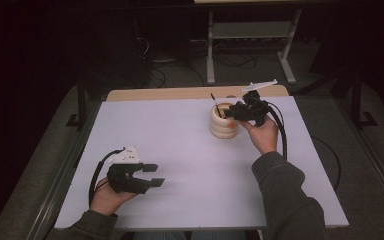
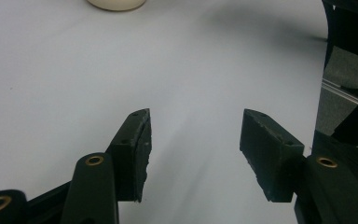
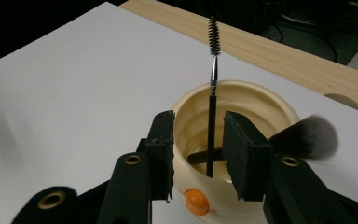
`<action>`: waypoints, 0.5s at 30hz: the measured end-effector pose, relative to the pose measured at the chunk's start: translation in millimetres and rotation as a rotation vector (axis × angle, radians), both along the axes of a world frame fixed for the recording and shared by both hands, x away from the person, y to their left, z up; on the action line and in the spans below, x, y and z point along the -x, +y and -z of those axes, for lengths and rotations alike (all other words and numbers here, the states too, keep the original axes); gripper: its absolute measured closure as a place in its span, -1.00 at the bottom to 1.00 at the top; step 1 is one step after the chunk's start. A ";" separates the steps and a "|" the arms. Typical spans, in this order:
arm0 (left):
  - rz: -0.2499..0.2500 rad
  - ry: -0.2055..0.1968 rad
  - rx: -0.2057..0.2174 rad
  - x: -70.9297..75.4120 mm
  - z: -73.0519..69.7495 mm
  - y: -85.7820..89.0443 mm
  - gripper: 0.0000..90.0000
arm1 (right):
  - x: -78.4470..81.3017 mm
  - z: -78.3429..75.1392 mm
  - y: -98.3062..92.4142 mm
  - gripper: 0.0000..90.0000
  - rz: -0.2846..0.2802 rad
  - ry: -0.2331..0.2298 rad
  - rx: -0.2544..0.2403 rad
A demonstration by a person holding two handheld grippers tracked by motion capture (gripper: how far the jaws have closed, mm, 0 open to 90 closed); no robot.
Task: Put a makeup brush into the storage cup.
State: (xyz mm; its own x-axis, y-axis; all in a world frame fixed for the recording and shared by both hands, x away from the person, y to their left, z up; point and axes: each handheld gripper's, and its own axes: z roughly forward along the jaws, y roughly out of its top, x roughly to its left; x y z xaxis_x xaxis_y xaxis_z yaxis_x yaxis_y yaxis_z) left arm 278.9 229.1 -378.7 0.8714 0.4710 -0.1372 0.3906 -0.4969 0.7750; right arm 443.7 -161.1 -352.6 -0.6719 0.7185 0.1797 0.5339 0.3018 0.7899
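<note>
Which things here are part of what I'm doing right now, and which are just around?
In the job:
- cup
- spoolie brush standing in it
- fluffy brush leaning out
- right gripper, jaws apart at the cup

Just around:
- left gripper, open over the mat
- wooden table edge
- floor cables

Two brushes [image 3: 211, 100] in holder [image 3: 265, 100]
</note>
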 end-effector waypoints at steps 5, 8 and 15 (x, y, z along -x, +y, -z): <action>-0.016 -0.007 -0.003 -0.4 0.3 -0.2 -0.12 | 7.3 0.6 -2.1 0.26 -0.018 -0.004 -0.008; -0.030 -0.001 0.002 -0.9 0.6 -0.6 -0.16 | 12.4 1.1 -4.0 0.22 -0.020 0.008 -0.024; -0.045 -0.007 -0.002 -0.4 2.8 0.3 -0.21 | 22.7 3.9 -9.3 0.15 -0.030 0.012 -0.033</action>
State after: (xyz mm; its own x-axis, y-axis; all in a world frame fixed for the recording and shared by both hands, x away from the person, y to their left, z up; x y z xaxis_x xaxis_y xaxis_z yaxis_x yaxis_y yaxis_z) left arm 279.2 229.4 -381.5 0.8503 0.5100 -0.1302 0.4071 -0.4805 0.7768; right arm 421.0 -170.4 -356.5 -0.6906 0.6916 0.2115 0.5348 0.2915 0.7931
